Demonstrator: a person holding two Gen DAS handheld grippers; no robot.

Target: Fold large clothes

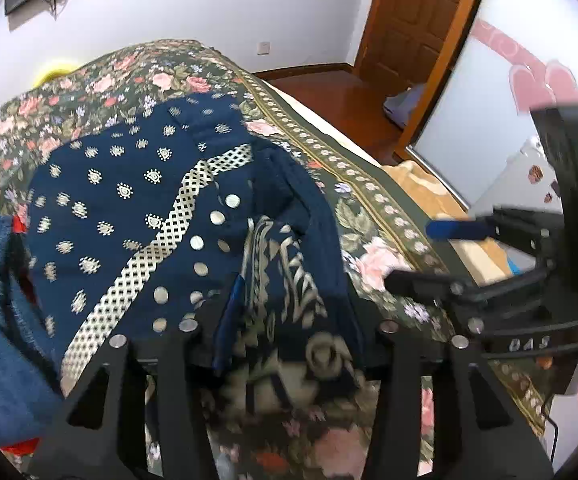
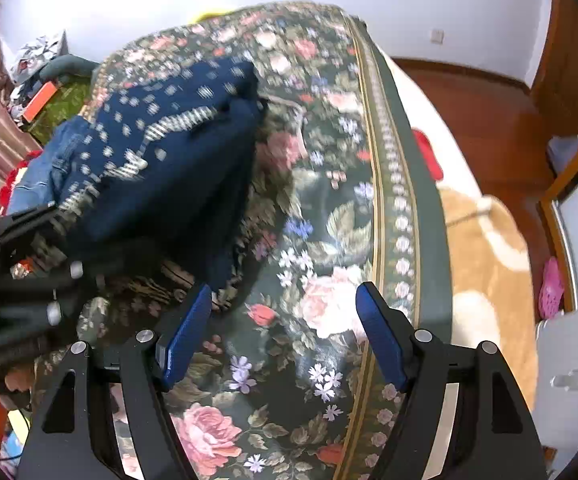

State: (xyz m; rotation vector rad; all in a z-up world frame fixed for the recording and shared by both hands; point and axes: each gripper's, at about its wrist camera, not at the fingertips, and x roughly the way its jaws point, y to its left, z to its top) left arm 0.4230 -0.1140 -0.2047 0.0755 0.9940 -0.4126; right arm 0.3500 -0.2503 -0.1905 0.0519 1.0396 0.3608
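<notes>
Left gripper (image 1: 289, 316): low over floral bedspread (image 2: 329, 208), jaws closed on bunched edge of navy printed garment (image 1: 137, 200), fabric piled between its 2 fingers. Right gripper (image 2: 285, 336): beside left, toward bedspread's bordered edge, 2 blue pads (image 2: 381, 340) spread wide, nothing between, hovering just above bedspread.

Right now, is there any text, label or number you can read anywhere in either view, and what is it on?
"DAS", roughly, in pale letters on the black body of the right claw; slightly blurred, so the first letter is uncertain.
No other readable text: the navy garment and the floral bedspread carry only patterns.
The pink decoration on the pale panel shows no legible words.
</notes>
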